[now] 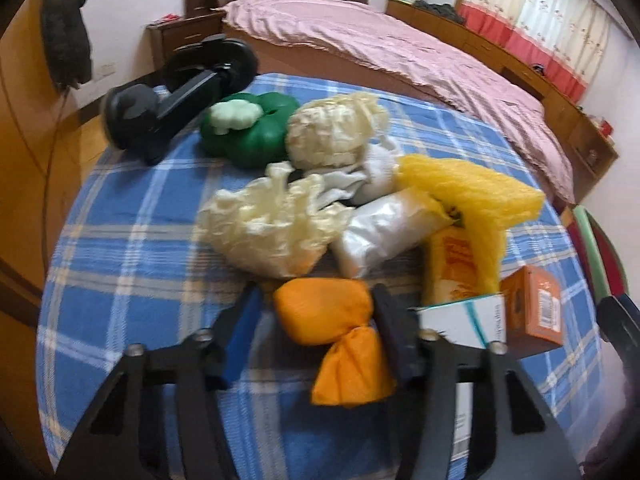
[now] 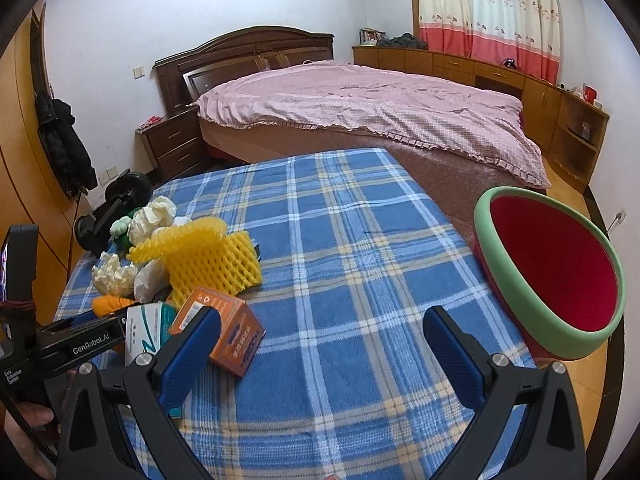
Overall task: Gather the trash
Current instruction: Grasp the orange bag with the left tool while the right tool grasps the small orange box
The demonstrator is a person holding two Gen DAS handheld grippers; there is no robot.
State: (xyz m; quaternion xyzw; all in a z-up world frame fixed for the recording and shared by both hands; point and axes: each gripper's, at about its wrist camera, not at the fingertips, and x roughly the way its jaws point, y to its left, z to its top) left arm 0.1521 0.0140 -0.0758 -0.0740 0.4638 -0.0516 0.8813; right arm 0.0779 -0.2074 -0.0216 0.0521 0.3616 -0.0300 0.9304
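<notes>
Open plaid tablecloth (image 2: pixel 340 264) between trash pile and red bin (image 2: pixel 552 276); unobstructed passage there. Left side crowded: yellow foam net (image 2: pixel 208 256), orange box (image 2: pixel 224 328), white-teal box (image 2: pixel 144 330) packed close, touching.

We see a desk (image 2: pixel 340 264) covered in a blue plaid cloth (image 1: pixel 132 248), with a heap of trash along its left edge. There a yellow foam net (image 2: pixel 208 256) lies among crumpled cream wrappers (image 1: pixel 272 232) and a white plastic bag (image 1: pixel 376 236). An orange wad (image 1: pixel 324 312) sits near the front of the heap, just beside a white-and-teal box (image 2: pixel 144 330) and an orange carton (image 2: pixel 224 330). At the far left corner rests a green toy (image 1: pixel 248 132) and a black device (image 1: pixel 180 96). A red bowl with a green rim (image 2: pixel 548 276) sits at the right edge.
</notes>
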